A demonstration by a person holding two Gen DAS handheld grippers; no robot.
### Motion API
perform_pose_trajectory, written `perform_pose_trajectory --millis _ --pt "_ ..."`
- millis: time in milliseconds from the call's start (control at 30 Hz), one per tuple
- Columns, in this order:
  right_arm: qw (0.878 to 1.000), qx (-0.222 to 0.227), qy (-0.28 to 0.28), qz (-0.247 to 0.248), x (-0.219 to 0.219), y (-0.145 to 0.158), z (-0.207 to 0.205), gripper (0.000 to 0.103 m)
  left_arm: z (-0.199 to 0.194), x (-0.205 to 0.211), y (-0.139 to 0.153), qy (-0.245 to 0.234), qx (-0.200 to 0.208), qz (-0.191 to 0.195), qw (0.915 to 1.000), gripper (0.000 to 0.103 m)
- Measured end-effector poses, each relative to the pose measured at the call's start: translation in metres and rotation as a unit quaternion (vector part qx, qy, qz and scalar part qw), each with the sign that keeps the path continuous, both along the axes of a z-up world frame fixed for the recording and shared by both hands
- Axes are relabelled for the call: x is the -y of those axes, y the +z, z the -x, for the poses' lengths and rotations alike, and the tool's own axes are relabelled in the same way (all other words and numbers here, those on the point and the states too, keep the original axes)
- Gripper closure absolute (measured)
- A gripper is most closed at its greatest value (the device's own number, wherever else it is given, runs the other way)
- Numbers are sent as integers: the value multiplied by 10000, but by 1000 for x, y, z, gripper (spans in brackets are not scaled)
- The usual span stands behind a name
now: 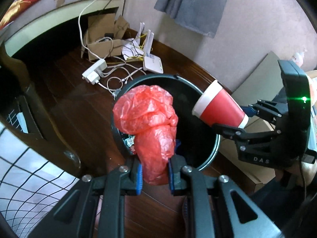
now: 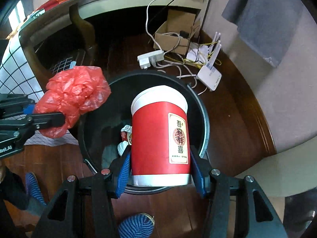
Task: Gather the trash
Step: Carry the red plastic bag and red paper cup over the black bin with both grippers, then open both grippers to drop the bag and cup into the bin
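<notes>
Cup (image 2: 158, 136) long axis along right claw (image 2: 159, 170), mouth toward bin (image 2: 204, 123) | left claw (image 1: 154, 170) pinching bag (image 1: 150, 123)

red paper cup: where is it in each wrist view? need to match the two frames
Left wrist: the red paper cup is right of centre, tilted, mouth toward the black trash bin, clamped in the right hand-held gripper.
Right wrist: the cup fills the centre, between the gripper's own blue pads, over the bin.
Shared landmark: the white router on the floor beyond the bin.
</notes>
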State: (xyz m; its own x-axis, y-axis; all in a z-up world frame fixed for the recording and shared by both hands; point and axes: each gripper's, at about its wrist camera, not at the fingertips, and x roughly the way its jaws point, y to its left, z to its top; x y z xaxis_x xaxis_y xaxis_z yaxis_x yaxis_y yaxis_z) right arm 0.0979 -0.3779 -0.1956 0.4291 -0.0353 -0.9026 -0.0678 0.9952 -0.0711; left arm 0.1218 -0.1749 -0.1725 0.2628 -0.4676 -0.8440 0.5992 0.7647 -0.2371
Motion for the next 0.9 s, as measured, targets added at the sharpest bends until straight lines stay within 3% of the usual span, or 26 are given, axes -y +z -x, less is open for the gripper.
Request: perform_pose_trajectory --millis 333,400,433,467,600,900 --pt "9966 -202 681 417 -19 -31 -11 43 -13 11 -32 -295 -440 119 9985 80" --pt "9944 -228 812 644 -22 -37 -14 36 -17 11 -36 -212 -468 120 9986 67" --pt "9933 -294 746 835 -21 -41 -16 16 -18 10 -37 -159 -494 113 9986 39" --pt "9926 -346 644 969 -19 -45 -17 7 -18 7 -37 -34 -436 61 9990 17" --pt "9951 -306 230 912 4 -42 -20 7 -19 -5 -37 442 -165 -275 9985 5" --pt "9980 -146 -442 433 26 -28 -13 0 -10 -15 -27 943 315 -684 9927 0"
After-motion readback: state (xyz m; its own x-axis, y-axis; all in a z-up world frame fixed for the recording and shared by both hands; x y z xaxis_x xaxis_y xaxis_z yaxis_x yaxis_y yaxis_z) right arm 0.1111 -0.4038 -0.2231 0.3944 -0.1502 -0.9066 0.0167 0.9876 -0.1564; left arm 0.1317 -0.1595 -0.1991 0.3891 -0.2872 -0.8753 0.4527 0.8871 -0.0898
